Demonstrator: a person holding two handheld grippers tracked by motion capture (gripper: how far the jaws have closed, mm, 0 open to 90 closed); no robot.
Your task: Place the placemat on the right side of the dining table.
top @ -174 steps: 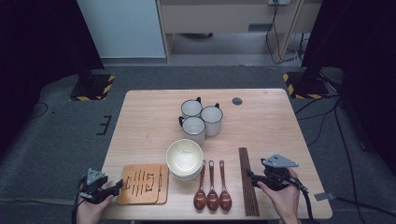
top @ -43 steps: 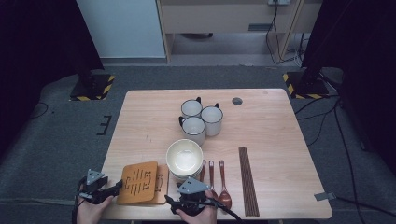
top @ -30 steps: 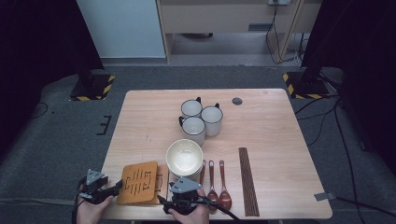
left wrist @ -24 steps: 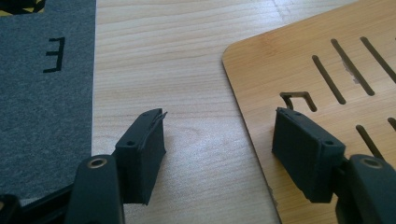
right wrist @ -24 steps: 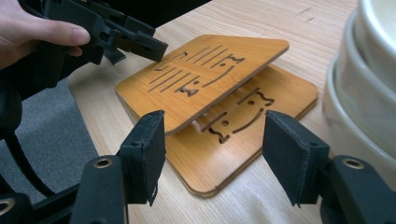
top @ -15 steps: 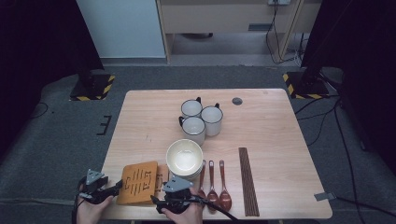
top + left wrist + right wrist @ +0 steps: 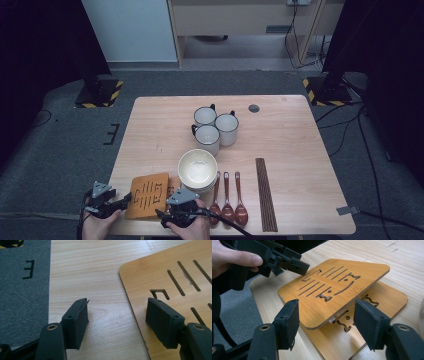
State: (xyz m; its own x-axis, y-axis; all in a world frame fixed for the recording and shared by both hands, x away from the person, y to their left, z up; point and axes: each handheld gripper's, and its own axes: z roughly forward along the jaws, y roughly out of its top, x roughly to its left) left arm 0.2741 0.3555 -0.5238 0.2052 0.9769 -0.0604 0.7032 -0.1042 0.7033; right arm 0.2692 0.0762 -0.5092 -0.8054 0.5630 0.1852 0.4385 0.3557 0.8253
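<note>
**Two bamboo trivets, the upper one now skewed**

Two flat, orange-brown bamboo trivets with slotted cut-outs (image 7: 332, 290) lie stacked at the table's (image 7: 300, 150) near edge, close to its near-left corner. Over the last seconds the right gripper (image 7: 172, 216) has crossed from the chopsticks' side of the table to the stack, and the top trivet, which lay square before, now sits turned and shifted off the lower one (image 7: 384, 300). In the right gripper view its near corner overhangs and looks raised clear of the trivet beneath. The right gripper's jaws have just been opening; they stand apart on either side of that corner without pressing on it. The left gripper (image 7: 122, 202) has kept its place at the stack's left edge, jaws apart, one over the board's edge and one over bare table, gripping nothing.

This looks like the start of separating the pair: the top trivet is loosened but not yet lifted away.

The boards are thin, rounded at the corners, with pale edges and a smooth grained face.
</note>
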